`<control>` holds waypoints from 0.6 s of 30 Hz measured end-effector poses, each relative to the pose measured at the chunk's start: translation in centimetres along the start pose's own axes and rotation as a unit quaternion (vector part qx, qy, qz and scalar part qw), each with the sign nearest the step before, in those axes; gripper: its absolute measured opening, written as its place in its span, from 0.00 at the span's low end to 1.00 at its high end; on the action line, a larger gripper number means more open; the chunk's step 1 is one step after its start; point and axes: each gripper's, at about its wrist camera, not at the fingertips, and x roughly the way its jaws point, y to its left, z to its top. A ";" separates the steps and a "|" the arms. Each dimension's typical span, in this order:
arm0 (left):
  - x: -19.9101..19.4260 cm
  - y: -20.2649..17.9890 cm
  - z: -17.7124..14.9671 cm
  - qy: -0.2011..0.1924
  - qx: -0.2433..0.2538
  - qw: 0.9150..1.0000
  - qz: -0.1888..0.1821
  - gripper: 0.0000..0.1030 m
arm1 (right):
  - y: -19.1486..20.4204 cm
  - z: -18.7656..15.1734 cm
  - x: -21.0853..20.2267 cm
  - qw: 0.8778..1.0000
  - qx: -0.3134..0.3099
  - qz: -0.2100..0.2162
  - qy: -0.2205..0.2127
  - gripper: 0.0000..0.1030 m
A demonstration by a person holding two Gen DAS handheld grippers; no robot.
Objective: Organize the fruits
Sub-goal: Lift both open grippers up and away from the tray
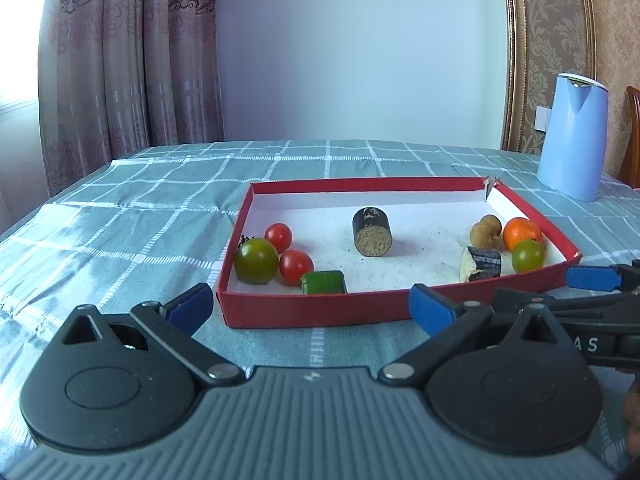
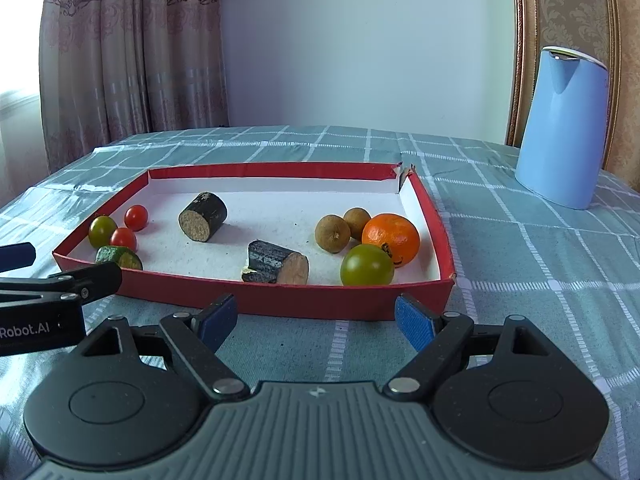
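Both claws hang just short of the red tray's [image 2: 248, 302] near wall, over the checked bench [image 2: 520, 264]. The left claw [image 1: 312, 312] is spread wide, empty, its jaws still parting. The right claw [image 2: 316, 322] stands open, holding nothing. Ahead of the left claw lie red tomatoes [image 1: 295, 266], a green one [image 1: 256, 261] and a cucumber piece [image 1: 323, 282]. Ahead of the right claw sit an orange [image 2: 391, 238], longans [image 2: 333, 233], another green tomato [image 2: 367, 266] and two dark cane chunks [image 2: 276, 268].

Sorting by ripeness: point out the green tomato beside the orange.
The green tomato at the tray's right end, touching the orange; the other green one sits left by red tomatoes.
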 end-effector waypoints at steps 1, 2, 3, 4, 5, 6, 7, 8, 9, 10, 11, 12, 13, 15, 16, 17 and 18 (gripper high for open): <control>0.0 0.0 0.0 0.000 0.000 1.000 0.002 1.00 | 0.0 0.0 0.0 1.000 -0.001 0.000 0.000 0.84; -0.1 0.0 0.0 -0.001 0.001 1.000 0.003 1.00 | 0.1 0.0 0.1 1.000 -0.001 0.001 0.001 0.84; -0.1 0.0 -0.1 -0.002 0.000 1.000 0.003 1.00 | 0.1 0.0 0.1 1.000 -0.002 0.001 0.001 0.84; -0.1 0.0 -0.1 -0.001 0.001 1.000 0.004 1.00 | 0.1 0.0 0.1 1.000 -0.002 0.001 0.001 0.84; -0.2 0.0 -0.1 -0.001 0.001 1.000 0.005 1.00 | 0.1 0.0 0.1 1.000 -0.002 0.001 0.001 0.84; -0.2 0.0 -0.1 -0.002 0.002 1.000 0.004 1.00 | 0.1 0.0 0.1 1.000 -0.002 0.001 0.001 0.84; -0.2 0.0 -0.1 -0.003 0.003 1.000 0.005 1.00 | 0.1 0.0 0.1 1.000 -0.003 0.001 0.002 0.84; -0.3 0.0 -0.2 -0.004 0.004 1.000 0.005 1.00 | 0.1 0.0 0.1 1.000 -0.004 0.002 0.003 0.84; -0.4 -0.1 -0.2 -0.004 0.005 1.000 0.005 1.00 | 0.2 -0.1 0.1 1.000 -0.005 0.003 0.004 0.84; -0.4 -0.2 -0.2 -0.004 0.007 1.000 0.006 1.00 | 0.3 -0.1 0.1 1.000 -0.007 0.002 0.004 0.84; -0.5 -0.2 -0.2 -0.005 0.008 1.000 0.006 1.00 | 0.3 -0.1 0.1 1.000 -0.008 0.003 0.003 0.84; -0.6 -0.2 -0.3 -0.005 0.009 1.000 0.005 1.00 | 0.3 -0.1 0.1 1.000 -0.009 0.003 0.003 0.84; -0.6 -0.2 -0.3 -0.006 0.011 1.000 0.004 1.00 | 0.3 -0.1 0.1 1.000 -0.009 0.003 0.003 0.84; -0.7 -0.2 -0.3 -0.007 0.009 1.000 0.000 1.00 | 0.3 -0.1 0.1 1.000 -0.009 0.003 0.005 0.84; -0.8 -0.1 -0.3 -0.006 0.006 1.000 -0.004 1.00 | 0.3 -0.1 0.1 1.000 -0.010 0.004 0.006 0.84; -0.8 0.1 -0.4 -0.003 0.003 1.000 -0.008 1.00 | 0.4 -0.1 0.2 1.000 -0.011 0.004 0.006 0.84; -0.8 0.2 -0.4 0.000 0.000 1.000 -0.010 1.00 | 0.4 -0.2 0.1 1.000 -0.013 0.005 0.007 0.84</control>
